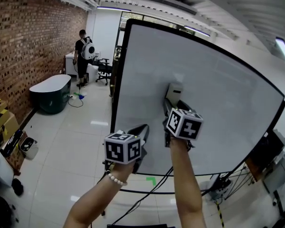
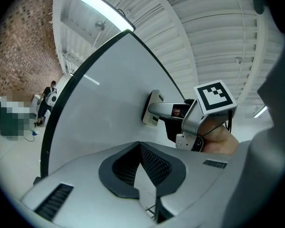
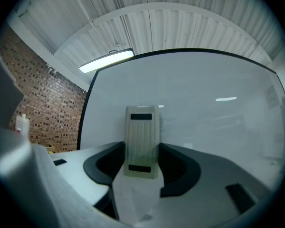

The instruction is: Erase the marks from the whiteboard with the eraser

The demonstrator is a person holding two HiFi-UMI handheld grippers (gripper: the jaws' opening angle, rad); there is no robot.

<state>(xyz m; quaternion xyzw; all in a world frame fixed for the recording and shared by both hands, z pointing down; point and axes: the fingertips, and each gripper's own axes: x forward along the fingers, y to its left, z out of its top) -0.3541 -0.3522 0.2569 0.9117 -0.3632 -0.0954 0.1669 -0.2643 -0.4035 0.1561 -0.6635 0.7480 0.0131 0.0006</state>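
We've got the right tongs (image 3: pixel 142 161) clamped on the eraser (image 3: pixel 142 141), one pad on each long side. The eraser stands upright between them with its face flat on the whiteboard (image 1: pixel 218 94). In the head view that spot is roughly mid-board, a bit left of centre.

The left tongs (image 2: pixel 139 146) are closed with nothing in them, tips touching. They sit lower and to the left of the right ones, near the board's bottom edge. Whether they actually touch the board, we can't tell. The left gripper view shows the right tongs side-on, with the eraser pressed against the board.

The board itself stands upright in a black frame. Off to the left there's a brick wall (image 1: pixel 28 46), a shiny white floor (image 1: pixel 76 146), and a person (image 1: pixel 82 56) in dark clothes standing well back by an office chair (image 1: pixel 103 70).
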